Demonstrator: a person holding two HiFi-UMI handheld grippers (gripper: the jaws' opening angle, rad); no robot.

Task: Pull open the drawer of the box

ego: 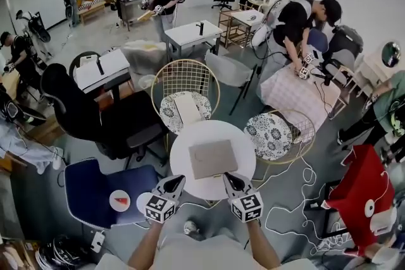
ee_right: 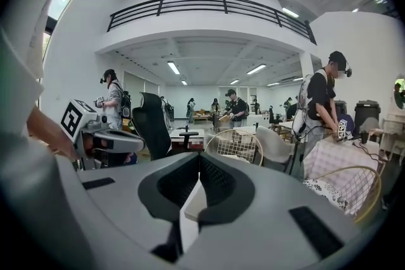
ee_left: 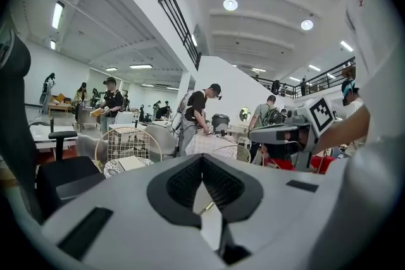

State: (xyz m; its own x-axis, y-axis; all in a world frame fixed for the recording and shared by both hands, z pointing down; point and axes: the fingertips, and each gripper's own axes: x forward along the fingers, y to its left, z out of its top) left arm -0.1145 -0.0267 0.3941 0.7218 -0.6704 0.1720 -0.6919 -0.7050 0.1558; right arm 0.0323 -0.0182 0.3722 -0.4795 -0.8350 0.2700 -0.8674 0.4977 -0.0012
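Ahead of both jaws, I'm seeing the box (ego: 212, 159) looking matt, smooth, possibly cardboard. The table (ego: 245, 145) under it is showing smooth white. The right gripper (ee_right: 199, 167) pads (ee_right: 177, 183) are looking ribbed, black, matt.

The box (ego: 212, 159) is grey-beige, the table (ego: 180, 164) white, the left gripper (ego: 176, 179) and right gripper (ego: 229, 178) bear black-and-white square markers, 2 seat cushions (ego: 269, 135) are black-and-white floral, and the chair seat (ego: 92, 188) is blue.

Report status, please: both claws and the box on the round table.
Left claw shut, empty. Right claw shut, empty. Box centred on white table, looks closed. Nothing between claws and box.
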